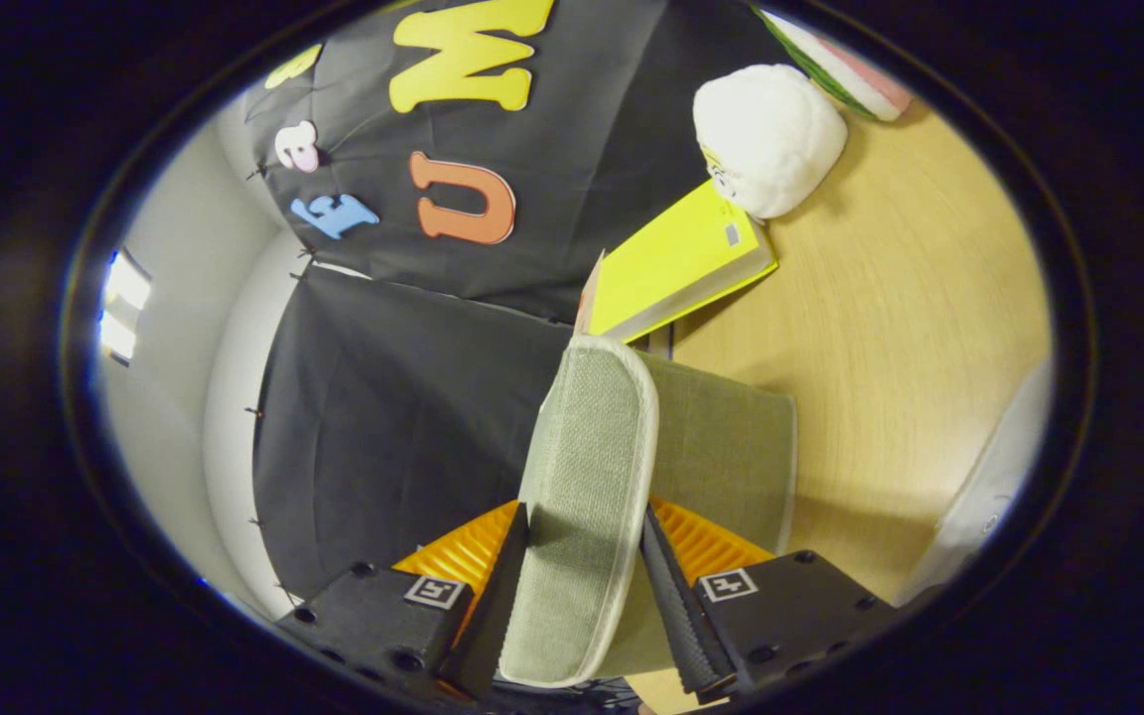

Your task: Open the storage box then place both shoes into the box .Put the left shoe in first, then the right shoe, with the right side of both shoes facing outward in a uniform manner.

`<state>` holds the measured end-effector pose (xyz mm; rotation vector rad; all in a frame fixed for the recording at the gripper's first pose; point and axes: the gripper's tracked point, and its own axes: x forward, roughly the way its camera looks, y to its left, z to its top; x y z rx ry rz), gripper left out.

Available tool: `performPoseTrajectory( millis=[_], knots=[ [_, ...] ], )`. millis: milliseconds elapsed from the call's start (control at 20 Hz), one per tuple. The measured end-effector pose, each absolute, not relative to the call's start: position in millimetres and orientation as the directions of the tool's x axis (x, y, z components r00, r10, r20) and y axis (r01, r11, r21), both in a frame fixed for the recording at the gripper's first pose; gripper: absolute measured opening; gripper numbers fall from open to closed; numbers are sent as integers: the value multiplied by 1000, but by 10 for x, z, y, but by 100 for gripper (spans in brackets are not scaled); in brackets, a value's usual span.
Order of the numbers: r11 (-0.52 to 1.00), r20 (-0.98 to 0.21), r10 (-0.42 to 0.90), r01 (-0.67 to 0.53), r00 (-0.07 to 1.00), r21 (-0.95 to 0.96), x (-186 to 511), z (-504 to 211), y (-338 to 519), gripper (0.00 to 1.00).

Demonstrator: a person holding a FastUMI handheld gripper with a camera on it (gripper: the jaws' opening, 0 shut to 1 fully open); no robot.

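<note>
Both fingers of gripper (584, 586) pressed against grey-green fabric lid (587, 497) of storage box (726, 447), clamping it from either side. Box resting on wooden table (890, 318). Beyond box: yellow book (676, 260), white plush toy (766, 134) touching its far end.

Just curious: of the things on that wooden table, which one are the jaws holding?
The grey-green fabric lid with white piping: the gripper clamps it, while the yellow book and white plush toy lie beyond.

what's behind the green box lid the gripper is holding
Beyond the lid, clamped between the gripper fingers, stands the green box on the wooden table. Farther back lie a yellow book and a white plush toy. The lid hides the box's inside.
</note>
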<state>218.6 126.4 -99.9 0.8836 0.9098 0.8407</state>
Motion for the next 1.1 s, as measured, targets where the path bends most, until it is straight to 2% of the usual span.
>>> performPoseTrajectory(
  millis=[100, 250, 500, 550, 650, 1100],
  knots=[
    [401, -299, 873, -218, 386, 890, 2220, -932, 1217, 68],
    [407, -288, 862, -229, 417, 884, 2181, -760, 1195, 53],
    [447, -295, 862, -342, 412, 826, 1952, -391, 1312, 33],
    [463, -304, 856, -360, 417, 810, 1933, -302, 1379, 25],
    [477, -306, 854, -398, 421, 784, 1877, -103, 1499, 18],
    [525, -327, 841, -505, 431, 685, 1777, 582, 2461, 17]
  ],
)
